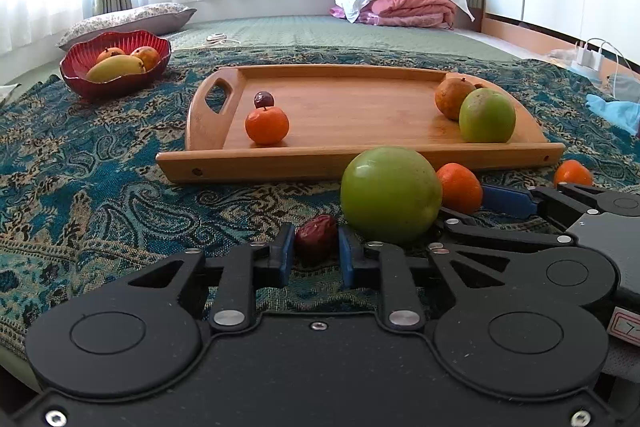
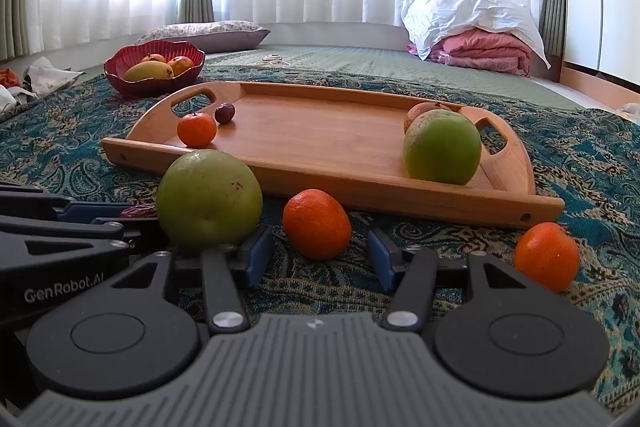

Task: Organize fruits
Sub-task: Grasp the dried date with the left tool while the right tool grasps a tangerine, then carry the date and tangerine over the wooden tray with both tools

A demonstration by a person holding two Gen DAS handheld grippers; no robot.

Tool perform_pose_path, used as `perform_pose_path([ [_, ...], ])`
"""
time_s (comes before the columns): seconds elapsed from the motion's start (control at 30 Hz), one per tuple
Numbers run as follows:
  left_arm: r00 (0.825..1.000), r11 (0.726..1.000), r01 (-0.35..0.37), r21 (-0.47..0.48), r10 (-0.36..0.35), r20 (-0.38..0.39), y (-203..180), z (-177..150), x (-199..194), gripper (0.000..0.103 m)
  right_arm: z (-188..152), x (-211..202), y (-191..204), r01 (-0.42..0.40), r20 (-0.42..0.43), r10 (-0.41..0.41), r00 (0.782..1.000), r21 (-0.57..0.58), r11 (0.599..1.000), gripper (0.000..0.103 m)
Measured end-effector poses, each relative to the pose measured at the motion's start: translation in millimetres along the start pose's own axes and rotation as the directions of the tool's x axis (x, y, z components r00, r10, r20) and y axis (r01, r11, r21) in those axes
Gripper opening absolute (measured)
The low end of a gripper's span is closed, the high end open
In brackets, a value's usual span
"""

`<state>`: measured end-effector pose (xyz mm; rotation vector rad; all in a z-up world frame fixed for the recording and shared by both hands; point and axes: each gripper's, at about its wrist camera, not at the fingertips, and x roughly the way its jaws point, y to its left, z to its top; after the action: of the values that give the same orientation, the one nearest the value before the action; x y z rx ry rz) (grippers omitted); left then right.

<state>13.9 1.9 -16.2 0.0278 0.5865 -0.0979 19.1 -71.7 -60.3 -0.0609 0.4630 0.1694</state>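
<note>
My left gripper [image 1: 316, 259] is shut on a wrinkled red date [image 1: 316, 237] that lies on the patterned cloth. Just right of it sits a big green apple [image 1: 390, 195]. My right gripper [image 2: 320, 261] stands open around a mandarin [image 2: 316, 225], with a gap on both sides between pads and fruit. A second loose mandarin [image 2: 546, 255] lies to its right. Behind them, the wooden tray [image 1: 340, 163] holds a mandarin [image 1: 267, 126], a dark small fruit [image 1: 264, 99], a brownish orange [image 1: 452, 97] and another green apple [image 1: 486, 117].
A red bowl [image 1: 116, 83] with mangoes stands at the back left of the cloth. Farther off are a pillow [image 2: 208, 31] and folded pink bedding [image 2: 480, 51] under a white sheet. Chargers and cables [image 1: 588, 57] lie at the far right.
</note>
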Motion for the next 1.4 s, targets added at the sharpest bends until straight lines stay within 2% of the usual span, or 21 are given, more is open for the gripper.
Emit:
perform_pose_path([
  [0.1, 1.0, 1.0, 0.0, -0.003, 0.0, 0.003, 0, 0, 0, 0.021, 0, 0, 0, -0.001, 0.005, 0.001, 1.0, 0.007, 1.0, 0.056],
  [0.2, 1.0, 1.0, 0.001, -0.018, -0.001, 0.013, 3, 1, -2, 0.021, 0, -4, -1, -0.002, 0.023, 0.002, 1.0, 0.017, 1.0, 0.045],
  [0.37, 0.999, 0.999, -0.028, -0.037, 0.029, 0.033, 10, 6, -5, 0.021, 2, -12, -2, -0.007, 0.048, 0.006, 0.999, 0.022, 1.0, 0.041],
  [0.8, 0.994, 0.996, -0.064, -0.059, 0.069, 0.083, 26, 32, -9, 0.021, 17, -22, -2, 0.014, 0.094, -0.013, 0.995, -0.003, 1.0, 0.038],
  [1.17, 0.993, 0.997, -0.037, -0.067, 0.044, 0.113, 40, 72, 0, 0.021, 52, -26, -33, 0.068, 0.152, -0.082, 0.985, 0.098, 0.993, 0.038],
  [1.4, 0.993, 0.996, -0.001, -0.089, 0.012, 0.117, 53, 105, 18, 0.021, 78, -15, -61, 0.097, 0.153, -0.12, 0.981, 0.149, 0.984, 0.038],
])
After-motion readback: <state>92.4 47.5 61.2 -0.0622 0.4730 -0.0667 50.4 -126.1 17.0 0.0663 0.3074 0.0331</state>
